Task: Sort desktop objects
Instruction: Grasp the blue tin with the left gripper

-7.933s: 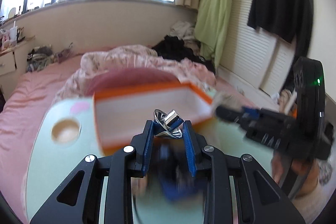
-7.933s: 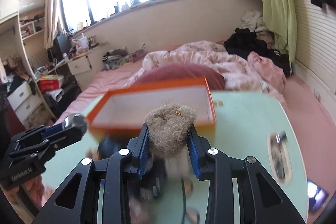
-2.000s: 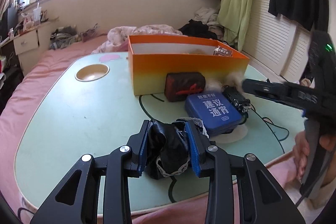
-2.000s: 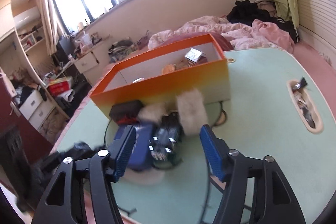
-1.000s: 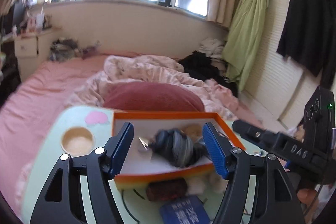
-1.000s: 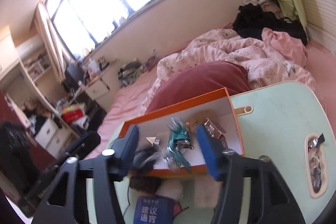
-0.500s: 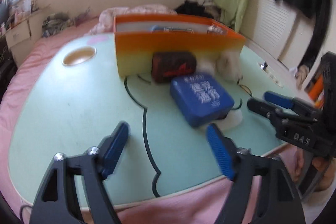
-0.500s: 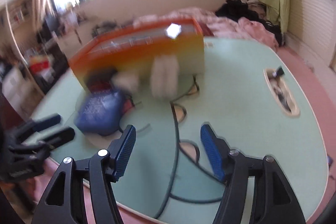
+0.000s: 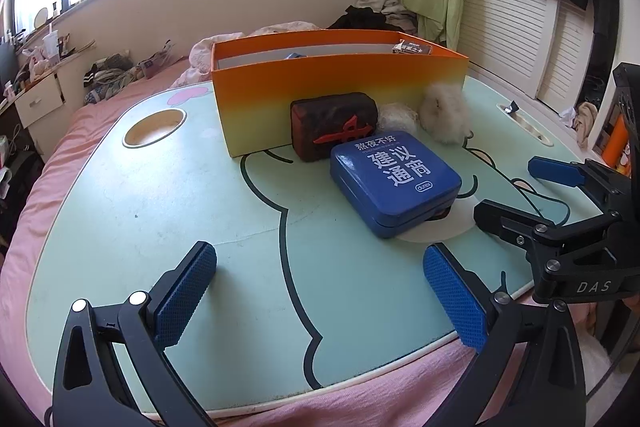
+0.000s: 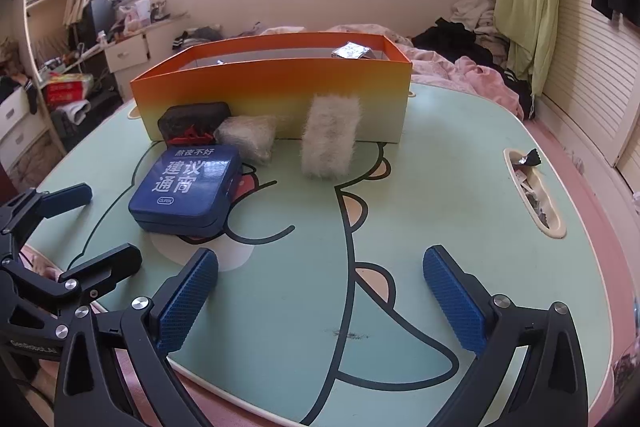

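With both the left gripper (image 9: 320,295) and right gripper (image 10: 322,301) being held wide open and empty at the table's (image 10: 440,187) near edge, the blue tin (image 9: 394,179), lying mid-table before the orange box (image 9: 340,87), is best being approached squarely across its shorter sides.

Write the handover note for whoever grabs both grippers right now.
Left gripper: open, empty, low over the near table edge.
Right gripper: open, empty, also at the near edge.
Orange box stands at the back of the green table; some small items already lie inside.
Left outside, in front of the box: blue tin, dark red-marked pouch, grey furry piece, white furry block standing against the box wall.
Something dark is under the tin; I cannot tell what.
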The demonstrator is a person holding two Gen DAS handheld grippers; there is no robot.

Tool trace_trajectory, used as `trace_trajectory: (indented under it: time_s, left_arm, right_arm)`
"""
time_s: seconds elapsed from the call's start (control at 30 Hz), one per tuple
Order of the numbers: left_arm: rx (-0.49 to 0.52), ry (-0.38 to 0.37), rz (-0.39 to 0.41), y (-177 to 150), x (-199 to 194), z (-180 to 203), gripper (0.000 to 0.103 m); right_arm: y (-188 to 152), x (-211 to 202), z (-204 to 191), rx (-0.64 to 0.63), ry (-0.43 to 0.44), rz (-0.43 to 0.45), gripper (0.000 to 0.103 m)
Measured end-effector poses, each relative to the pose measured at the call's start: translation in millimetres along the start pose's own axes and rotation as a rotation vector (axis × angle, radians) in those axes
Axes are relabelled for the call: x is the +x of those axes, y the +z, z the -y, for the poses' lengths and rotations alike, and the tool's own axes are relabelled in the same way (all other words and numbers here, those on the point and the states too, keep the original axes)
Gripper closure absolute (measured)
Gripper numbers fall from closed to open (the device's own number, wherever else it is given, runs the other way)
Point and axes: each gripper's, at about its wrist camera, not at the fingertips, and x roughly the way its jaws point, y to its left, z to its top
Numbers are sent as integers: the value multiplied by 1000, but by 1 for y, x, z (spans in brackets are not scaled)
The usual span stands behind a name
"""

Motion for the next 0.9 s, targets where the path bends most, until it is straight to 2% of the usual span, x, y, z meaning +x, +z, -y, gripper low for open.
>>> trace_trajectory:
  time_s: [0.3, 0.37, 0.47, 0.53, 0.63, 0.73, 0.77, 0.83, 0.87, 0.9]
  left_arm:
    - [0, 0, 3, 0, -3, 2, 0]
    - [0, 1, 5, 0, -4, 3, 0]
    - [13, 16, -4, 3, -7, 8, 1]
    - [47, 16, 25, 9, -14, 18, 1]
    - [82, -29, 58, 27, -21, 40, 1]
    - [87, 6, -14, 48, 0, 53, 2]
    - [72, 23, -50, 54, 11, 54, 3]
    - [47, -4, -103, 57, 26, 51, 18]
    - [28, -22, -137, 56, 33, 49, 29]
    - [13, -33, -149, 54, 36, 47, 31]
  right_arm:
    - [-1, 0, 1, 8, 4, 8, 0]
    - [1, -3, 7, 40, 18, 30, 0]
    - [-5, -16, 30, 160, 79, 101, 2]
    - [-10, -25, 51, 259, 102, 161, 4]
    - [-11, -30, 61, 318, 131, 191, 4]
    - [-2, -30, 60, 315, 135, 179, 7]
    - [3, -31, 61, 319, 137, 187, 8]
    - [19, -34, 62, 321, 141, 196, 8]
    - [25, -34, 62, 316, 144, 191, 8]
    - [36, -31, 60, 301, 147, 168, 8]
